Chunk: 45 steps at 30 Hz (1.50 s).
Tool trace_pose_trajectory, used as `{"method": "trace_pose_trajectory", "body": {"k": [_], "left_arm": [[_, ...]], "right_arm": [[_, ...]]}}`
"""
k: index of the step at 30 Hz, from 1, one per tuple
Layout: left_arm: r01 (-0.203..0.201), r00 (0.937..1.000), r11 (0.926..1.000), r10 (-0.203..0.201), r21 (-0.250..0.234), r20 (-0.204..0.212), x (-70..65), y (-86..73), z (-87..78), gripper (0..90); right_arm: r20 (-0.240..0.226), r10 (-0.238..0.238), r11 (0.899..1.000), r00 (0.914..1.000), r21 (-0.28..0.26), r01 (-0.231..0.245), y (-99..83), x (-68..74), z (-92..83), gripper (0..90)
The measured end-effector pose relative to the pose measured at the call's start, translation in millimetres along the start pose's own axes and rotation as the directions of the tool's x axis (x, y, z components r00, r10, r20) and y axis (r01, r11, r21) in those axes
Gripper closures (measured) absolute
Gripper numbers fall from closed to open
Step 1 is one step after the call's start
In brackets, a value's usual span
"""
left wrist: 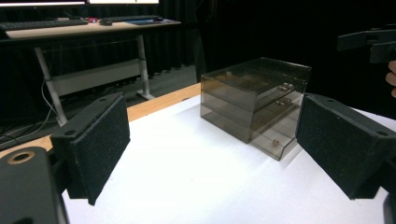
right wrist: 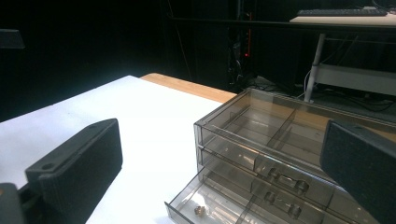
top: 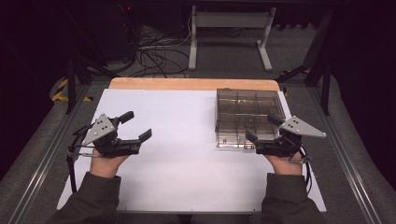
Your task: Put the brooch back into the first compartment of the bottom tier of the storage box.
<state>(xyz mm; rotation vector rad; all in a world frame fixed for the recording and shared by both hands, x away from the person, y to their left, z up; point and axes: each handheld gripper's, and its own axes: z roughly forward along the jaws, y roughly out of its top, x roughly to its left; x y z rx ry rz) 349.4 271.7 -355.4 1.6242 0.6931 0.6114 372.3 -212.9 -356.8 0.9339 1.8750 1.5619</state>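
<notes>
Smoky drawer box running off the right gripper view's lower right edge, its right end sitting behind a black jaw, small brass-coloured item in the open bottom drawer staying too small to identify, right hand-held gripper being cropped by the left gripper view's right edge.

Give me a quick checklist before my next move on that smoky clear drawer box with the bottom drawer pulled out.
1. Right hand-held gripper open and holding nothing: ok.
2. Left hand-held gripper open, apart from the box over bare white sheet: ok.
3. Drawer box upright on the sheet, square to the table edge: ok.
4. Bottom drawer pulled partly out, upper two shut: ok.
5. Small round brass-coloured piece lying in the open drawer's front compartment: ok; what it is, cannot tell.
6. Right jaws lined up with a drawer handle: not ok, they straddle the front without touching.
</notes>
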Motion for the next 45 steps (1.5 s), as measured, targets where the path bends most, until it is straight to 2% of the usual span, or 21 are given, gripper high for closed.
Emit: {"method": "trace_pose_trajectory", "body": {"k": [14, 23, 29, 37, 45], "left_arm": [[0.002, 0.9996, 0.9999, -0.003, -0.013, -0.029, 6.5, -1.5, -19.2, 10.6], [0.005, 0.9994, 1.0, -0.006, -0.007, -0.033, 9.5, -6.7, -28.9, 10.4], [-0.006, 0.9996, 1.0, 0.006, 0.003, -0.026, 10.0, -10.1, -31.2, 10.1], [0.002, 0.9997, 1.0, -0.002, -0.001, -0.024, 11.7, -12.1, -32.0, 10.0], [0.014, 0.9997, 0.9999, -0.014, 0.002, -0.022, 13.1, -15.1, -30.9, 10.0]], "right_arm": [[-0.005, 0.002, 1.0, 1.0, -0.004, -0.002, -0.2, 0.6, 0.3, 0.0], [-0.007, -0.002, 1.0, 1.0, -0.004, 0.002, -0.2, 2.2, 0.8, 0.0], [-0.004, -0.004, 1.0, 1.0, -0.004, 0.004, -0.3, 1.6, 0.3, 0.0], [0.003, 0.002, 1.0, 1.0, -0.01, -0.002, -0.1, 0.1, -1.8, 0.0], [0.006, 0.008, 1.0, 1.0, 0.008, -0.008, -0.7, 1.4, -0.9, 0.0]]}}
